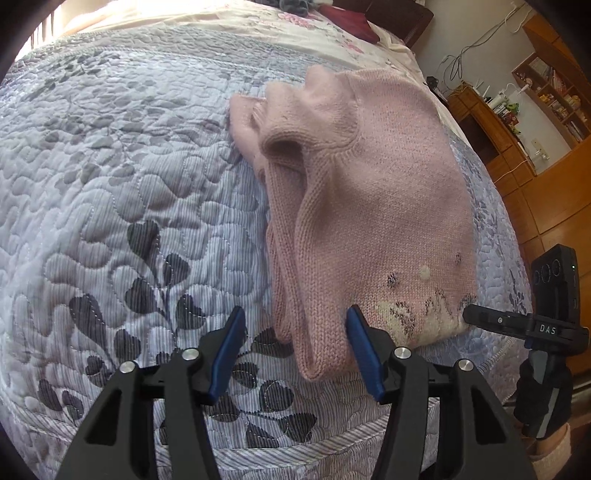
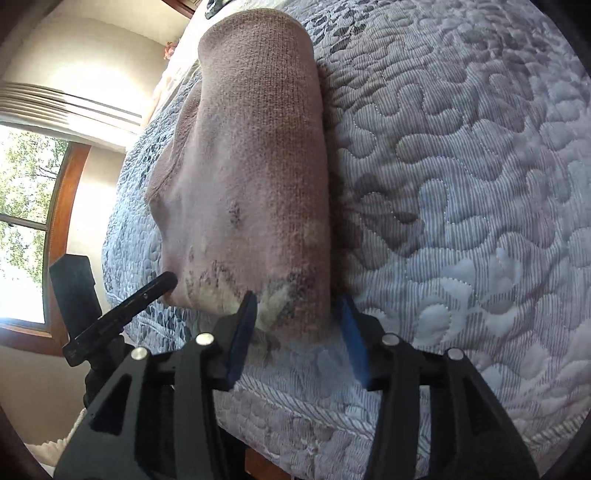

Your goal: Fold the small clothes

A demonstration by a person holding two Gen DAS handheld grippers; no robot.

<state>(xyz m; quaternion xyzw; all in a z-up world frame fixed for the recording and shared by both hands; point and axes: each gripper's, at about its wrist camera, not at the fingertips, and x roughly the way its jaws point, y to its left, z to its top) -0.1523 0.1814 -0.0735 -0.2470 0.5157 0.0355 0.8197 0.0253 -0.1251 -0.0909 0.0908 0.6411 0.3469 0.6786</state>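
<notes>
A pink knit sweater (image 1: 369,177) lies folded lengthwise on a grey-blue quilted bedspread (image 1: 110,184), with its patterned cream and dark hem towards me. My left gripper (image 1: 295,314) is open, and a folded sleeve edge of the sweater lies between its blue fingers. At the hem's right corner, the right gripper (image 1: 471,315) shows from the side. In the right wrist view, the right gripper (image 2: 297,299) is open, astride the hem corner of the sweater (image 2: 251,166). The left gripper (image 2: 166,282) touches the hem's other corner there.
The bed's front edge (image 2: 295,417) runs just under both grippers. Wooden shelves and cabinets (image 1: 535,122) stand beyond the bed on the right. A dark red item (image 1: 351,22) lies at the bed's far end. A window (image 2: 22,221) is at the left.
</notes>
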